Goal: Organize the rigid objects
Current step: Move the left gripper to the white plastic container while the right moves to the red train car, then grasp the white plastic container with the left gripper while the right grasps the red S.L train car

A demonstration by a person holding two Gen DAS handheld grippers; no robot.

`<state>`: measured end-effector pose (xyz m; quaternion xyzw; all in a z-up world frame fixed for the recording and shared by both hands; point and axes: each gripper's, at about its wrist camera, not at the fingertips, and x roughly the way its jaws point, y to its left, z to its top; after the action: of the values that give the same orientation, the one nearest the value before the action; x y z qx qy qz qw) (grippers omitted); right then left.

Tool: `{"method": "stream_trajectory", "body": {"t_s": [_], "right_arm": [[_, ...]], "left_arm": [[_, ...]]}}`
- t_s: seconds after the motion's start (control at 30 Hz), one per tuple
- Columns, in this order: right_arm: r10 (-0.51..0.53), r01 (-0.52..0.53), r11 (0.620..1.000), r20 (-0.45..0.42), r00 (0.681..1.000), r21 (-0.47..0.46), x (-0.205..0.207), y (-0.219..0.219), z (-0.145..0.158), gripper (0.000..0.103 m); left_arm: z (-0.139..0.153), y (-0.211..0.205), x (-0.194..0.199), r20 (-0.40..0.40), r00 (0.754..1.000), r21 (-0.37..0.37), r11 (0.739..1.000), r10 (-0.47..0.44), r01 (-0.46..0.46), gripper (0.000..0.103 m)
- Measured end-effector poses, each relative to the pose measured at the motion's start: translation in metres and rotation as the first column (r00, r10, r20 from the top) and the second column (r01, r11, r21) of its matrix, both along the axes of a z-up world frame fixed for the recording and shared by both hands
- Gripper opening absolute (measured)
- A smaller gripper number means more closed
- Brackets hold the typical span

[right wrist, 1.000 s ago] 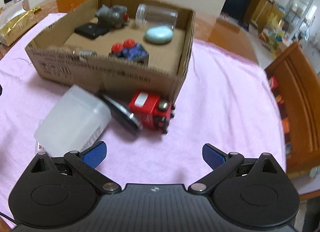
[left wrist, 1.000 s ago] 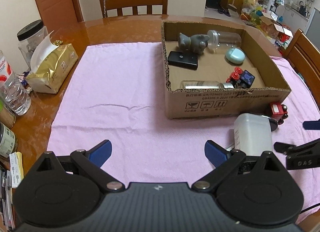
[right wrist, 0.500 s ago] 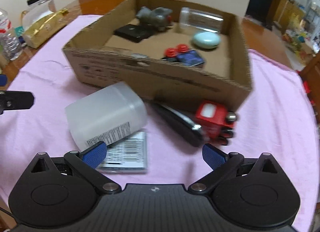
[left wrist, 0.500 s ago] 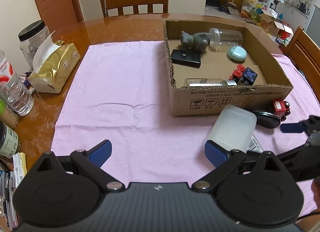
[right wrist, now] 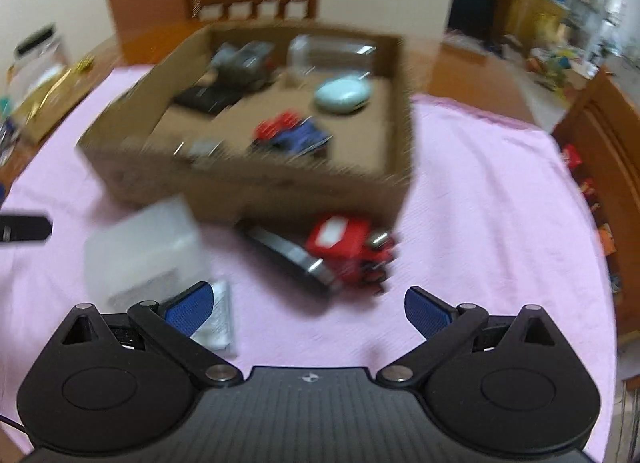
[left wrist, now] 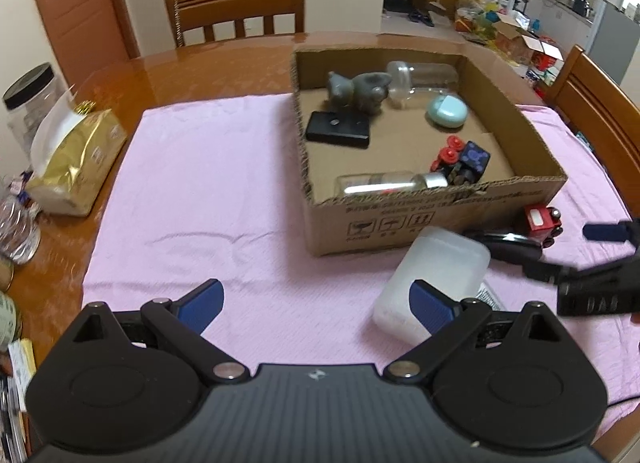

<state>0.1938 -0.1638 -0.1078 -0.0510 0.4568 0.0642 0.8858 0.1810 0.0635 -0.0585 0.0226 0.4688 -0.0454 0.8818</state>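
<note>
A cardboard box (left wrist: 400, 219) (right wrist: 248, 183) stands on the pink cloth (left wrist: 208, 199) and holds several items: a grey figure (left wrist: 358, 89), a black case (left wrist: 338, 129), a clear jar (left wrist: 424, 77), a mint case (left wrist: 446, 112), a small bottle (left wrist: 384, 183) and a red-blue toy (left wrist: 464, 159). In front of the box lie a white translucent container (left wrist: 432, 275) (right wrist: 140, 247), a black oval object (left wrist: 508, 247) (right wrist: 280, 251), a red toy train (left wrist: 542, 219) (right wrist: 348, 243) and a flat barcode packet (right wrist: 220, 315). My left gripper (left wrist: 316, 299) is open and empty. My right gripper (right wrist: 308, 303) (left wrist: 592, 259) is open, just short of the train.
A gold tissue pack (left wrist: 76, 159), a black-lidded jar (left wrist: 28, 103) and bottles (left wrist: 16, 231) stand on the wooden table at left. Wooden chairs stand at the back (left wrist: 236, 3) and right (left wrist: 600, 115).
The right wrist view has swung right and is blurred, so the train and black object now sit between the right fingers. The left gripper moved slightly; both grippers stay open.
</note>
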Motion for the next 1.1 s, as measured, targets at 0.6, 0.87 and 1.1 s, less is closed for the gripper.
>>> {"method": "stream_trajectory", "body": {"t_s": [0.6, 0.87, 1.1], "right_arm": [[-0.228, 0.228, 0.974, -0.005, 0.974, -0.005, 0.033, -0.047, -0.007, 0.103], [-0.334, 0.335, 0.942, -0.031, 0.942, 0.005, 0.004, -0.081, -0.006, 0.103], [-0.317, 0.319, 0.948, -0.07, 0.946, 0.016, -0.018, -0.089, -0.018, 0.103]], "left_arm": [[-0.006, -0.004, 0.012, -0.021, 0.999, -0.002, 0.999, -0.034, 0.034, 0.099], [-0.008, -0.014, 0.016, -0.024, 0.997, -0.01, 0.997, -0.077, 0.077, 0.099], [-0.011, -0.025, 0.018, -0.026, 0.99, -0.032, 0.99, -0.137, 0.136, 0.099]]}}
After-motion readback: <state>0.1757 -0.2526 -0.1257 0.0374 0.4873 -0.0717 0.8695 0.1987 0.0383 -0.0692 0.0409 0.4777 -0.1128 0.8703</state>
